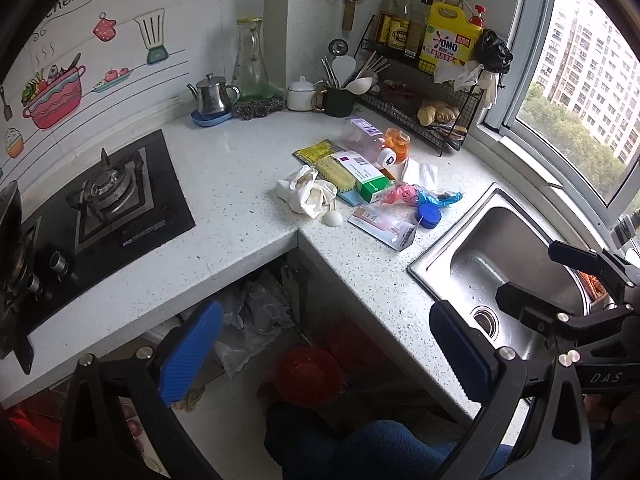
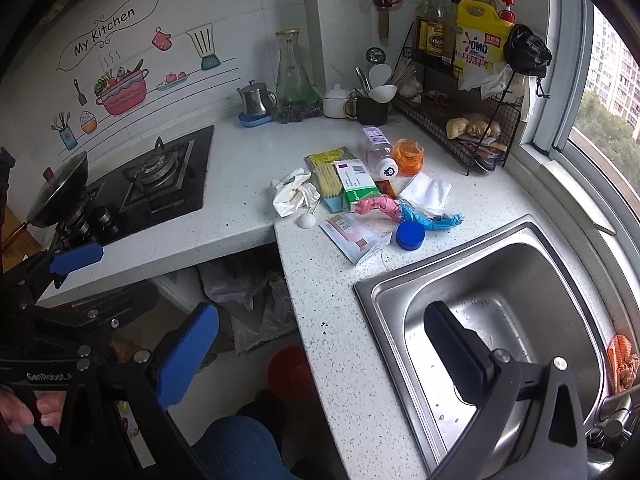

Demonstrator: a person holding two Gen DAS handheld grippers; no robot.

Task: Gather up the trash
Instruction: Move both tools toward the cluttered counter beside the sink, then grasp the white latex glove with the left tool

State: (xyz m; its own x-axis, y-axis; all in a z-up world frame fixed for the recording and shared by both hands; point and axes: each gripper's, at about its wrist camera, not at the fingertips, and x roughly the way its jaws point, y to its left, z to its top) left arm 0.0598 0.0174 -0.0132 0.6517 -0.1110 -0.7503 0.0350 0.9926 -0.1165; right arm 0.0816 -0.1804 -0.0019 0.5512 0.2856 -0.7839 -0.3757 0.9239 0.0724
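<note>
Both tools, left tool (image 1: 326,354) and right tool (image 2: 320,354), gape wide, empty; trash pile (image 2: 360,196) lies on the tabletop (image 2: 240,168) beside the sink (image 2: 500,320).

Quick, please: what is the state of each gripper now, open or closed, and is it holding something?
Left gripper: open, holding nothing.
Right gripper: open, holding nothing.
</note>
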